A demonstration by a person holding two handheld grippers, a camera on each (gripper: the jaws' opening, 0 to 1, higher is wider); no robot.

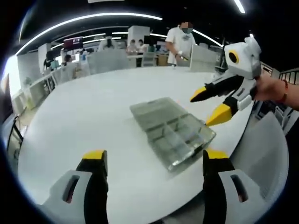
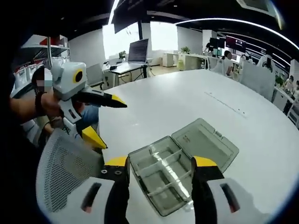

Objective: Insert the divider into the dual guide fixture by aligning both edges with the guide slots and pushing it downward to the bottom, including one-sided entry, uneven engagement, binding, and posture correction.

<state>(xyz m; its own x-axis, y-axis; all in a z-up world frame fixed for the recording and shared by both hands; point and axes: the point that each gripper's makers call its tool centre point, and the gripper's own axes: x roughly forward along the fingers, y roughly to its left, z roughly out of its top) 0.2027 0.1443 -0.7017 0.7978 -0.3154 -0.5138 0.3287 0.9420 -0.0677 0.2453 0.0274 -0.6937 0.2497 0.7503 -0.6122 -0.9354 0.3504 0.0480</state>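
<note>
A clear plastic compartment box (image 1: 180, 135) lies on the round white table (image 1: 93, 112) with its lid (image 1: 156, 109) folded flat open. In the right gripper view the box (image 2: 159, 179) shows thin clear dividers (image 2: 161, 163) standing in its slots, and the lid (image 2: 205, 142) lies beyond it. My left gripper (image 1: 154, 158) is open and empty, short of the box's near corner. My right gripper (image 2: 160, 163) is open too, its jaws either side of the box and above it. The right gripper (image 1: 210, 105) also hovers over the box's right edge in the left gripper view. The left gripper (image 2: 106, 120) hangs open off the table's edge.
A white mesh chair back (image 2: 65, 168) stands at the table's edge by the box, also seen as the chair (image 1: 266, 149). A person (image 1: 182, 44) stands beyond the far side of the table. Desks and monitors (image 2: 138, 51) fill the office behind.
</note>
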